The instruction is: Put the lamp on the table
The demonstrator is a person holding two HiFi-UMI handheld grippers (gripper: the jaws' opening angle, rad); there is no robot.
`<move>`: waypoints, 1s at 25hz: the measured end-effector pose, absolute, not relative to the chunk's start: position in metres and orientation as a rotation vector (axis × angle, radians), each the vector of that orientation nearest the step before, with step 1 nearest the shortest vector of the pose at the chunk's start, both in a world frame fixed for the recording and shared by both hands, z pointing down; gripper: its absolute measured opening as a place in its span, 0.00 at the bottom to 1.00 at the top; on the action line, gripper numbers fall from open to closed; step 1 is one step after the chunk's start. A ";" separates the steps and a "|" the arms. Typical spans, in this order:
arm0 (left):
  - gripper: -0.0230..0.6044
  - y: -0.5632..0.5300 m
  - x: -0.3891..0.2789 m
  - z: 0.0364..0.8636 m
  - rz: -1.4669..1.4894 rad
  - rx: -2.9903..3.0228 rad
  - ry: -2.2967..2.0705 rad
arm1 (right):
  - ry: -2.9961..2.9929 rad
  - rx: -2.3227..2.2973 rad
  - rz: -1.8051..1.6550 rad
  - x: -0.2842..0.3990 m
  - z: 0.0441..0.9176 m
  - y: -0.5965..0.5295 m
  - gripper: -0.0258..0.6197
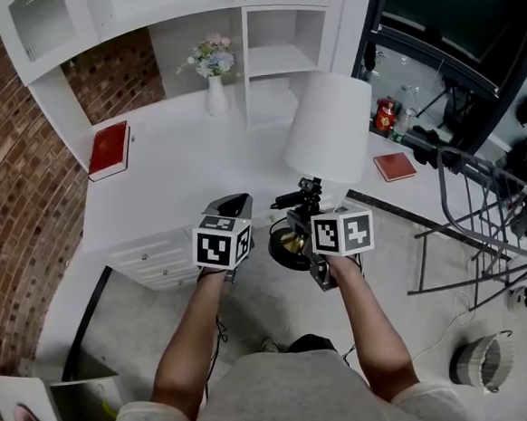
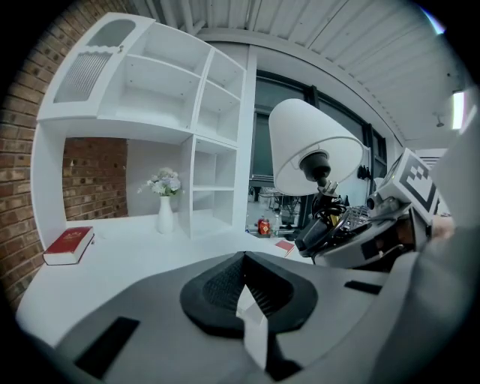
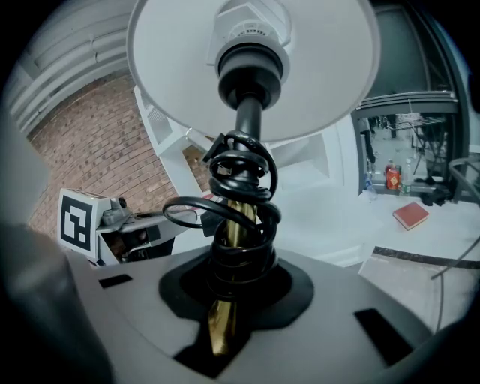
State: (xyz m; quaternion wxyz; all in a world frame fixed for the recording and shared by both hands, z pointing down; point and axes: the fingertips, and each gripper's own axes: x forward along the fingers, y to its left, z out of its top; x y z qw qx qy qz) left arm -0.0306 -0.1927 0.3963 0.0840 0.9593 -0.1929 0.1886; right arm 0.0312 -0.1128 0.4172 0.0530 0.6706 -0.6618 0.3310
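Right gripper [image 3: 234, 289] first: its jaws are clamped on the brass stem [image 3: 225, 330] of the table lamp [image 3: 247, 90], low down, right where the black cord [image 3: 238, 217] is coiled round it. That looks like a sensible place to grab, since the bundled cord stays trapped against the stem instead of dangling. The stem rises straight up out of the jaws, tilted a little away, with the white shade [image 1: 329, 123] spreading wide above them and the round dark base [image 1: 289, 246] hanging just beneath the grip. So the lamp is in the air, carried by this one gripper, its base not yet on anything.

Just beside it, on its left, the left gripper [image 2: 241, 289] rides along with jaws together and nothing between them. It is unloaded, close enough to steady the lamp if needed.

Ahead of both grippers lies the white table [image 1: 170, 181], with bare surface directly in front of the jaws. Farther out ahead stands a vase of flowers [image 1: 214, 73] against the shelf unit [image 1: 268, 32]; a red book [image 1: 109, 149] lies off to the left and a smaller red book [image 1: 393, 166] to the right beyond the shade. My read is that the carry is nearly over, and lowering the base flat comes next.
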 end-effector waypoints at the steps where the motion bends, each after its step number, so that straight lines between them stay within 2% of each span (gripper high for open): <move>1: 0.03 -0.194 -0.030 0.396 0.562 2.865 -0.573 | -2.010 2.041 1.008 0.031 0.418 -0.114 0.17; 13: 0.03 -0.215 -0.014 0.401 0.572 2.882 -0.580 | -2.007 2.035 1.002 0.050 0.428 -0.135 0.17; 25: 0.03 -0.253 0.031 0.410 0.628 2.880 -0.604 | -2.025 2.020 0.967 0.102 0.430 -0.177 0.17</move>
